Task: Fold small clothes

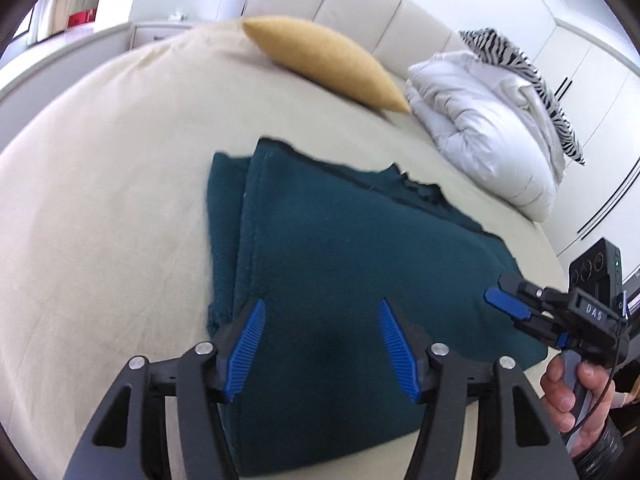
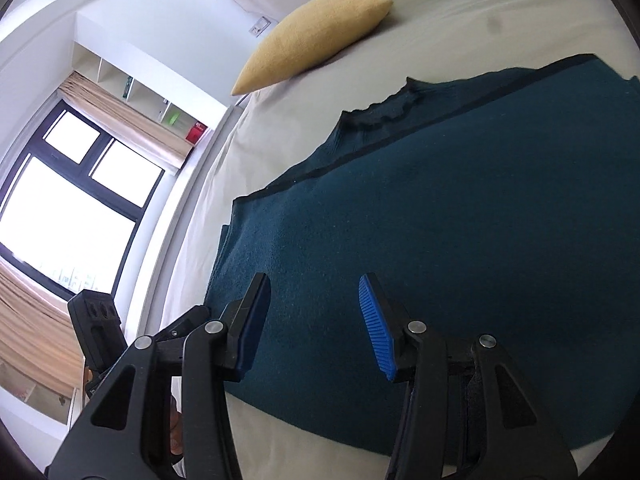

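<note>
A dark teal knit garment (image 1: 340, 248) lies folded flat on the cream bed sheet (image 1: 104, 200); it also fills the right wrist view (image 2: 460, 220), collar toward the pillows. My left gripper (image 1: 322, 312) is open and empty, hovering over the garment's near edge. My right gripper (image 2: 314, 292) is open and empty above the garment's near left part. In the left wrist view the right gripper (image 1: 508, 304) shows at the garment's right edge, held by a hand (image 1: 572, 400).
A yellow cushion (image 1: 328, 60) lies at the bed's head, also in the right wrist view (image 2: 316, 36). A white duvet (image 1: 488, 128) with a zebra-print cloth (image 1: 532, 76) sits at the far right. A window (image 2: 68, 200) is to the left.
</note>
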### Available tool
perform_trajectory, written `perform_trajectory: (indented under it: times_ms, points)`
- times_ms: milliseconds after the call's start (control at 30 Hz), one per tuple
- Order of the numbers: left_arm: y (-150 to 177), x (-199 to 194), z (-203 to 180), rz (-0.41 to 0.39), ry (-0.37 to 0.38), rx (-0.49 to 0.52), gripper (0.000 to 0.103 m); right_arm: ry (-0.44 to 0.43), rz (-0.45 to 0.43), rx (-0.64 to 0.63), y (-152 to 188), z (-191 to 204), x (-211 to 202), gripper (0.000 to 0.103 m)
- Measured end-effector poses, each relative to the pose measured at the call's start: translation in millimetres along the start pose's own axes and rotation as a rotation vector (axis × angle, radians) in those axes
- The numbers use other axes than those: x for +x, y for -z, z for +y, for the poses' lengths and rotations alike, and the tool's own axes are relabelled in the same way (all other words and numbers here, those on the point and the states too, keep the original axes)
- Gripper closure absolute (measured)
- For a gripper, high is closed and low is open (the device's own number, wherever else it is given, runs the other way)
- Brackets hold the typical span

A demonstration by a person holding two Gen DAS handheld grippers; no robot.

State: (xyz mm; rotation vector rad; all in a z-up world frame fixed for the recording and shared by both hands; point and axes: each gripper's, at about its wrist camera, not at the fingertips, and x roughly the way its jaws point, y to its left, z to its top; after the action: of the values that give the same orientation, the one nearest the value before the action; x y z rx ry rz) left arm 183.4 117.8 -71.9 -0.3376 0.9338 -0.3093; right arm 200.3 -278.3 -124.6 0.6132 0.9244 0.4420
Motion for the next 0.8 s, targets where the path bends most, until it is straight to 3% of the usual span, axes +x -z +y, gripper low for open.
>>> perform_trajectory:
  times_ms: [133, 267, 300, 367, 433, 633, 800]
  points:
    - [3.4, 5.0, 12.0, -0.009, 0.053, -0.022, 0.046, 0.018, 0.028, 0.057, -7.1, -26.8, 18.5, 0.058]
    - [4.5, -7.5, 20.3, -0.029, 0.083, -0.052, 0.050, -0.016, -0.041, 0.157, -18.6, -71.9, -0.7, 0.060]
    - [5.0, -12.5, 23.1, -0.041, 0.085, -0.064, 0.049, -0.004, -0.070, 0.181, -19.6, -81.8, -12.5, 0.059]
    - [4.0, -27.7, 29.7, -0.086, 0.054, -0.088, 0.037, 0.031, -0.117, 0.223, -20.2, -95.6, -32.8, 0.059]
    - [2.6, -37.1, 40.6, -0.114, 0.081, -0.129, 0.033, 0.020, -0.140, 0.245, -16.7, -103.8, -48.9, 0.057]
    - [-1.5, -9.2, 76.8, 0.005, 0.227, -0.334, 0.033, -0.028, -0.102, 0.226, -0.5, -95.9, -54.9, 0.057]
    - [-10.2, 8.4, 80.4, 0.087, 0.327, -0.400, 0.031, -0.092, -0.050, 0.213, 4.9, -79.5, -39.8, 0.057]
